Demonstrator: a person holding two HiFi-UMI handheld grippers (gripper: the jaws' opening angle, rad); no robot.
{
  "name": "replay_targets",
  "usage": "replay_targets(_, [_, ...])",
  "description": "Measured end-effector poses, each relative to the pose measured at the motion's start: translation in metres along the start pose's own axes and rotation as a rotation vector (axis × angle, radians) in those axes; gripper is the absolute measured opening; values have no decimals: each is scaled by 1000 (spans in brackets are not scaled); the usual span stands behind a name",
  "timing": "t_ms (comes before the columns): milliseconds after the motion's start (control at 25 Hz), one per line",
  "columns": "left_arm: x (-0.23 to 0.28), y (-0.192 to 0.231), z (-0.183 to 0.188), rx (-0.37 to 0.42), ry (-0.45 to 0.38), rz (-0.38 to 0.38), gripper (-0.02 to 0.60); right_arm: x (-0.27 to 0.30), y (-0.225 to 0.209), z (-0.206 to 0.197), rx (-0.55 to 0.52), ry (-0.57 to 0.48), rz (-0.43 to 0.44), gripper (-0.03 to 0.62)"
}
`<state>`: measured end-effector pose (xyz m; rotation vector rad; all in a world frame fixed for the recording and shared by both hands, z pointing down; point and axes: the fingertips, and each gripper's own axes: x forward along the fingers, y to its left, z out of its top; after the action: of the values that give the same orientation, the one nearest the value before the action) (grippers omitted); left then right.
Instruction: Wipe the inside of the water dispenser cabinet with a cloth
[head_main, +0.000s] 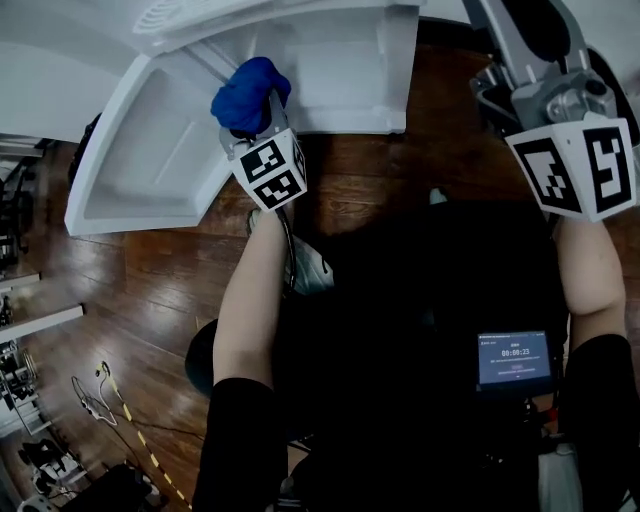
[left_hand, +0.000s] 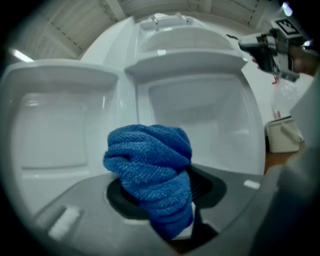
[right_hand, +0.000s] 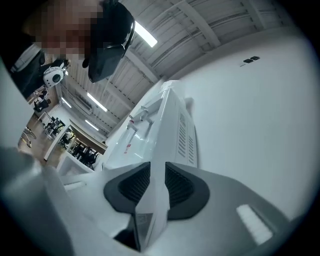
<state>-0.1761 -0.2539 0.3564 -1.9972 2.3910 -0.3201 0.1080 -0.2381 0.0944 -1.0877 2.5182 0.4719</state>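
Note:
A bunched blue cloth (head_main: 250, 92) (left_hand: 150, 170) sticks out of my left gripper (head_main: 252, 122) (left_hand: 156, 202), whose jaws are shut on it. It hangs just in front of the open white water dispenser cabinet (head_main: 345, 70) (left_hand: 195, 110), whose door (head_main: 150, 160) (left_hand: 55, 120) is swung out to the left. My right gripper (head_main: 492, 60) (right_hand: 157, 185) is raised at the dispenser's upper right. In the right gripper view a thin white edge of the dispenser (right_hand: 158, 165) fills the gap between its pads. That gripper also shows in the left gripper view (left_hand: 250, 45).
Dark wood floor (head_main: 150, 280) lies below, with loose cables (head_main: 100, 390) at the lower left. A small lit screen (head_main: 513, 358) sits on the person's front. A white box (left_hand: 282, 135) stands right of the dispenser. Taps (right_hand: 140, 116) show on the dispenser's front.

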Motion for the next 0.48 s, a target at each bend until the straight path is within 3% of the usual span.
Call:
replay_targets(80, [4, -7, -32, 7, 64, -23, 198, 1, 3, -2, 2, 5, 15, 95])
replay_targets(280, [7, -14, -117, -71, 287, -42, 198, 4, 9, -11, 15, 27, 37, 95])
replay_targets(360, [7, -12, -138, -32, 312, -40, 198, 4, 10, -10, 10, 25, 34, 95])
replay_targets(480, [8, -19, -136, -10, 340, -85, 198, 0, 3, -9, -12, 41, -10, 90])
